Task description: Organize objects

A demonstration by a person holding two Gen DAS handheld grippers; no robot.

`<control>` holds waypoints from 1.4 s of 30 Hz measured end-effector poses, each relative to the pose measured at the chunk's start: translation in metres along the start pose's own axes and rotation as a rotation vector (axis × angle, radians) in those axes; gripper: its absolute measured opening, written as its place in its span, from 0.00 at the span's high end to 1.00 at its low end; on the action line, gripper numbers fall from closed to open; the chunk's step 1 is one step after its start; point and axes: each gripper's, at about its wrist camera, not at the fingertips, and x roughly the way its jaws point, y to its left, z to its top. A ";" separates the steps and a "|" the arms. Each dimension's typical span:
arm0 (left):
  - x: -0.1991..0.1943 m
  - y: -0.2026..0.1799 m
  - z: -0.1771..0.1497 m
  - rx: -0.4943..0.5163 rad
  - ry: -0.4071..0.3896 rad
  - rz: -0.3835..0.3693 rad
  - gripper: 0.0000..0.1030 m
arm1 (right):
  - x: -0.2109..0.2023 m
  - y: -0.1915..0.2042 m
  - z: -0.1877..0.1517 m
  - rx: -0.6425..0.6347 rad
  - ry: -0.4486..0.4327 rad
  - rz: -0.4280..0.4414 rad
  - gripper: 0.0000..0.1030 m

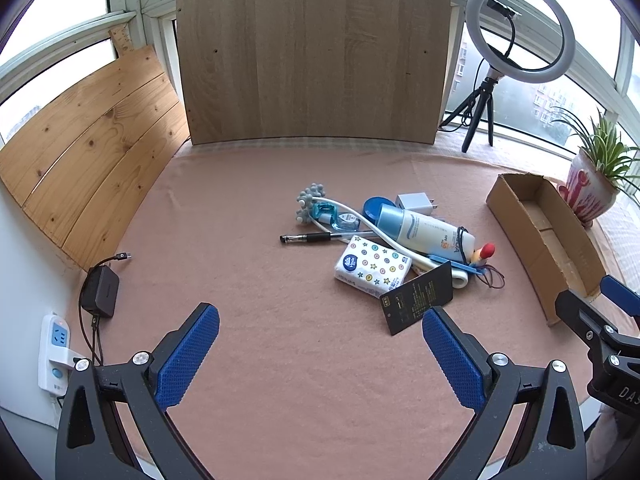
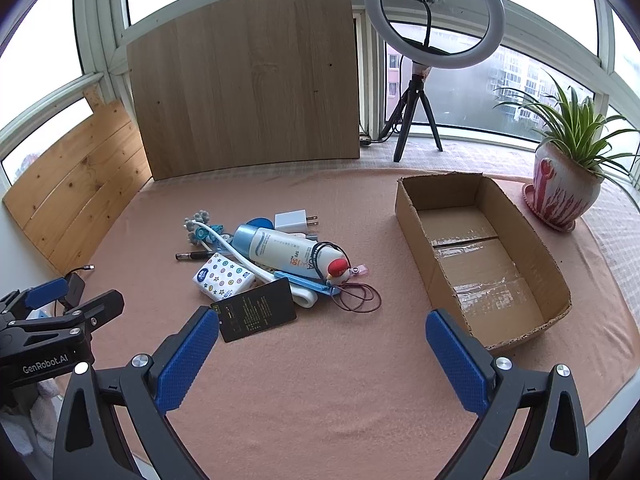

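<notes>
Left gripper (image 1: 320, 354) hovering over the worktop (image 1: 280, 320), fingers standing wide and holding nothing, right gripper (image 2: 322, 356) doing likewise, pile (image 2: 276, 260) lying mid-worktop, black card (image 2: 256, 310) resting nearest, empty box (image 2: 480, 256) sitting right of pile, apart.

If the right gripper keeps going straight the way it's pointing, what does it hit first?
Probably the bare pink cloth between the black card and the cardboard box. The right gripper is open and empty; depth is unclear.
</notes>
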 end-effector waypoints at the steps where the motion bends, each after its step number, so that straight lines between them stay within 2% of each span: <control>1: 0.000 0.000 0.001 0.000 0.001 0.000 0.00 | 0.001 -0.001 0.001 0.001 0.002 0.000 0.01; 42: 0.026 0.000 0.008 0.011 0.026 -0.006 0.00 | 0.020 -0.018 0.004 0.035 0.055 0.010 0.01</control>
